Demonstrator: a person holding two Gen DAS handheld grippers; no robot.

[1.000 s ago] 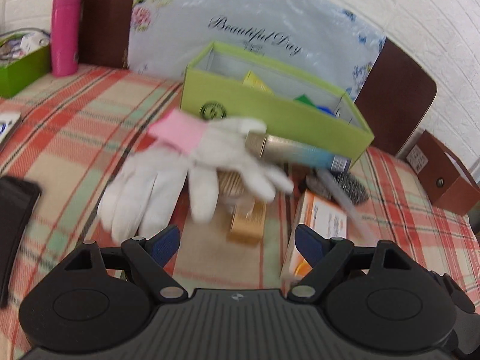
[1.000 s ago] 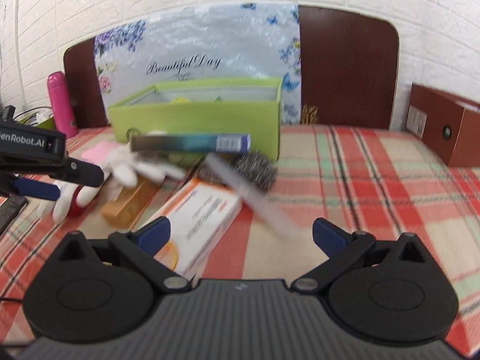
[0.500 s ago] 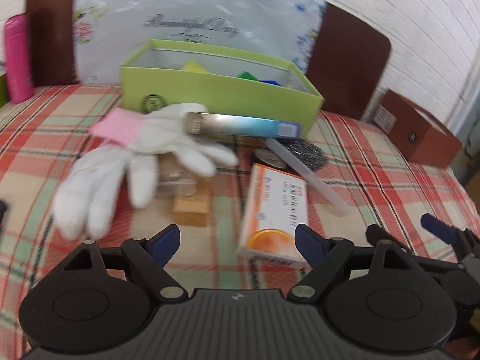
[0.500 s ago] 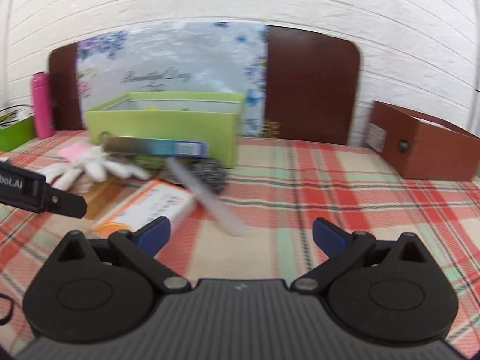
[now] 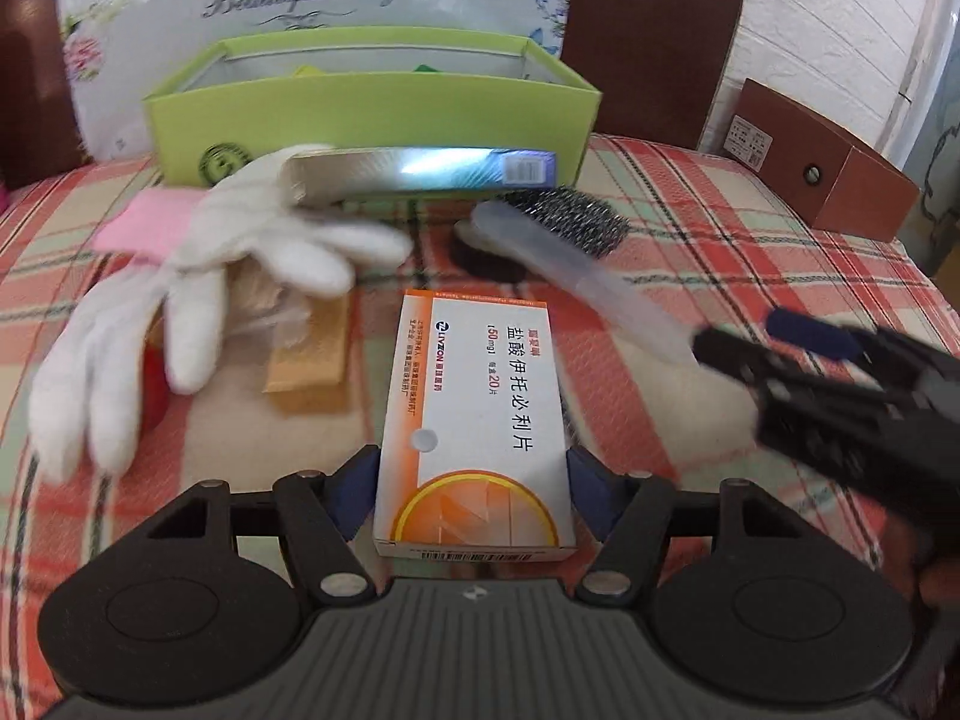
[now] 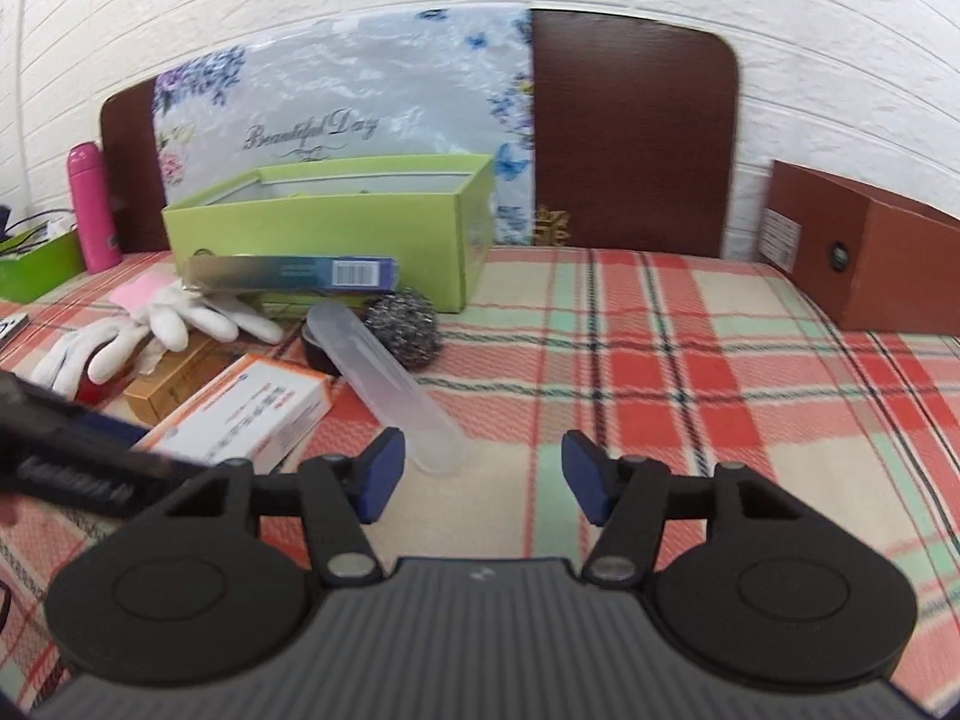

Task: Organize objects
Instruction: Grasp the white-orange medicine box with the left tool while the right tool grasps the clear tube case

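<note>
The green box is the landmark; its contents are mostly hidden behind its front wall. In front of it, white gloves cover part of a tan carton, and a clear tube overlaps the steel scourer. The medicine box lies flat nearer than the green box, long axis pointing toward it. The left gripper has just been closing, pads flanking the medicine box's near end; contact cannot be confirmed. The right gripper has also been closing, jaws apart and empty, the tube's tip beside its left pad. Bare plaid tablecloth extends right of the green box.
</note>
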